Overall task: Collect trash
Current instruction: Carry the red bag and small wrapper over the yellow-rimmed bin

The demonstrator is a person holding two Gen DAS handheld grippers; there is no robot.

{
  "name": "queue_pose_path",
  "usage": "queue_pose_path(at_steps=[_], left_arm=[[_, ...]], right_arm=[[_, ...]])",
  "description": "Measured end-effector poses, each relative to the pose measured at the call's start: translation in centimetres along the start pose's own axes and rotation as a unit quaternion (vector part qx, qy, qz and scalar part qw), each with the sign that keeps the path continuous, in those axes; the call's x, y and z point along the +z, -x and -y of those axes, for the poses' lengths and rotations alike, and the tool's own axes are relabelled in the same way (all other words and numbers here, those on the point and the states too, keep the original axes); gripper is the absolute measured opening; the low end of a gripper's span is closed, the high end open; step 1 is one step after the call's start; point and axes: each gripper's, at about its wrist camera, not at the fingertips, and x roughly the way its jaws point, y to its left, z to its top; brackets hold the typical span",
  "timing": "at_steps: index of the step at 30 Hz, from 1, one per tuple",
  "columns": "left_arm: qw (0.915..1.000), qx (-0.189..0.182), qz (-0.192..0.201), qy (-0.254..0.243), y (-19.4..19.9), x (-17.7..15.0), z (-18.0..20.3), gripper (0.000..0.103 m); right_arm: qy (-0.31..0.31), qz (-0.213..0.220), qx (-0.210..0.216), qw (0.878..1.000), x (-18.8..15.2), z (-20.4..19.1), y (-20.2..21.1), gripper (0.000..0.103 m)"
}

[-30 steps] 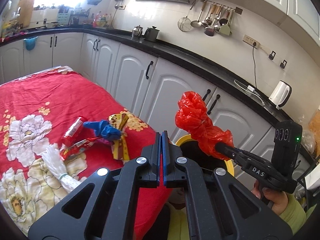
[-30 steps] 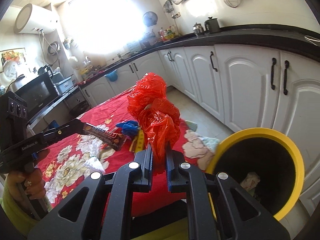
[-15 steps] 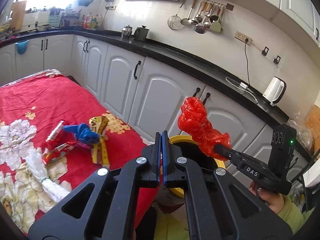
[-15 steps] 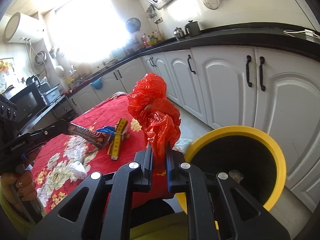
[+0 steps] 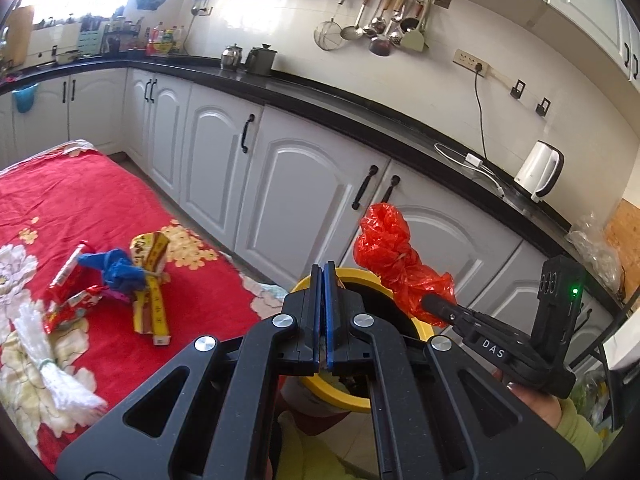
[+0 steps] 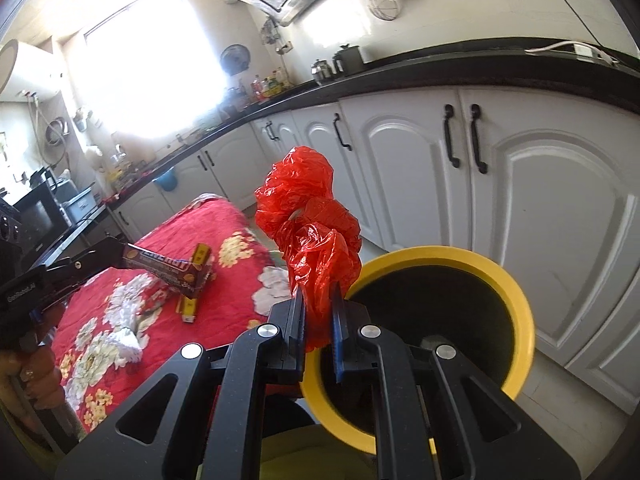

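"DAS" on right claw (image 5: 430, 305)

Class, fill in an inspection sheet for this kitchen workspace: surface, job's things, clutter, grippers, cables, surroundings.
Surface: table under a red floral cloth.
Job's things: red plastic bag held close to the yellow-rimmed bin; brown wrapper held over the cloth; blue bag, yellow wrapper and red wrappers on the cloth.
Clutter: white string bundle on the cloth.
Grippers: right gripper shut on the red plastic bag; left gripper shut on the brown wrapper.
Cables: white cable on the counter; black cord hanging from a wall socket.
Surroundings: white cabinets, kettle, hung utensils.
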Motion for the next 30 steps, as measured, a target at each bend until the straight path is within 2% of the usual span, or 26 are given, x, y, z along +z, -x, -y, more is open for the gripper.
queue_pose_path(at_steps=[12, 30], left_arm=[[0.9997, -0.020, -0.014, -0.005, -3.0, -0.8, 1.9, 0.000], [0.9987, -0.019, -0.039, -0.025, -7.0, -2.2, 3.6, 0.000]], right_arm=[[-0.024, -0.004, -0.036, 0.999, -1.1, 3.6, 0.2, 0.010], [-0.050, -0.036, -0.074, 0.995, -3.3, 7.2, -1.4, 0.010]])
